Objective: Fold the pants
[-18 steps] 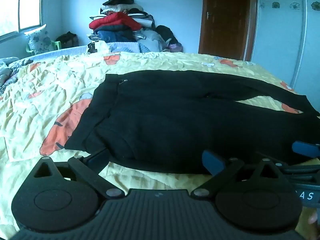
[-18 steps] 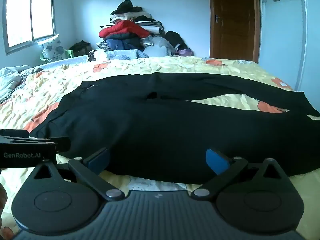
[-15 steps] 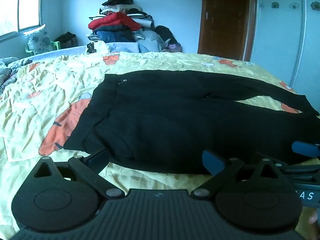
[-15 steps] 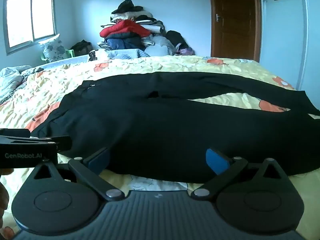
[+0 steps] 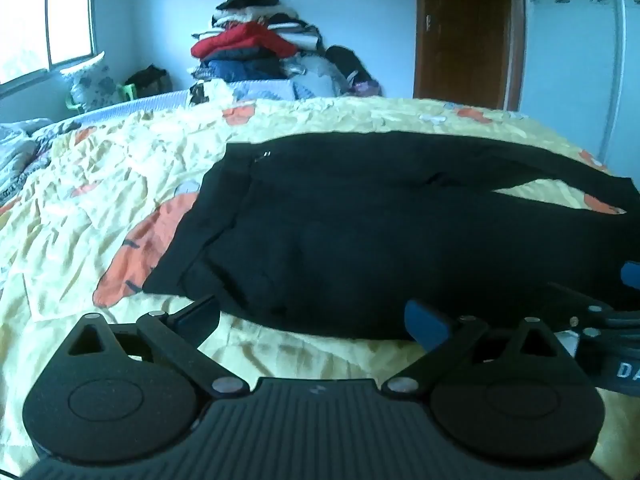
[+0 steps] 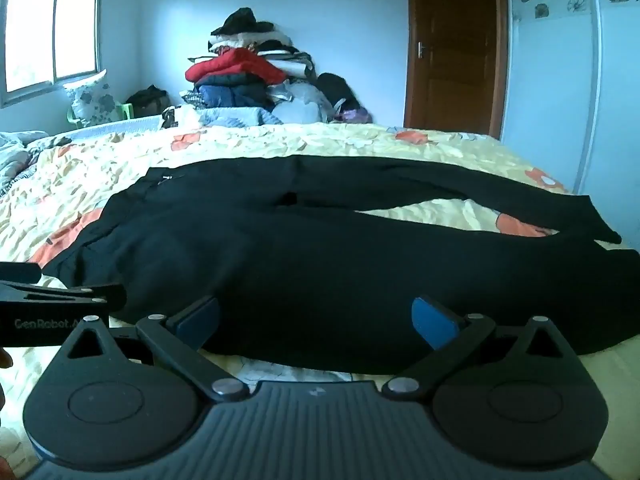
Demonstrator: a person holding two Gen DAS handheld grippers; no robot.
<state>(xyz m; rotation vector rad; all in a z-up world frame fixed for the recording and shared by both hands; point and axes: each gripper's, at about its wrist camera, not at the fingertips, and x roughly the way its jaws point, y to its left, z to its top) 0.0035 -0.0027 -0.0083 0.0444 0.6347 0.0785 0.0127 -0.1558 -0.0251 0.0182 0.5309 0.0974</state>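
Opening step, nothing gripped yet. Black pants (image 5: 400, 240) spread flat across bed (image 5: 100, 184), waist left, legs splayed rightward. Left tongs (image 5: 312, 316) and right tongs (image 6: 316, 320) both spread wide, empty, poised at near hem. Next: pinch near edge, lift leg over leg. Soft, matte knit; crumpled floral quilt beneath.

Home bedroom, quilted bed (image 6: 240, 152), clothes pile (image 6: 248, 80)
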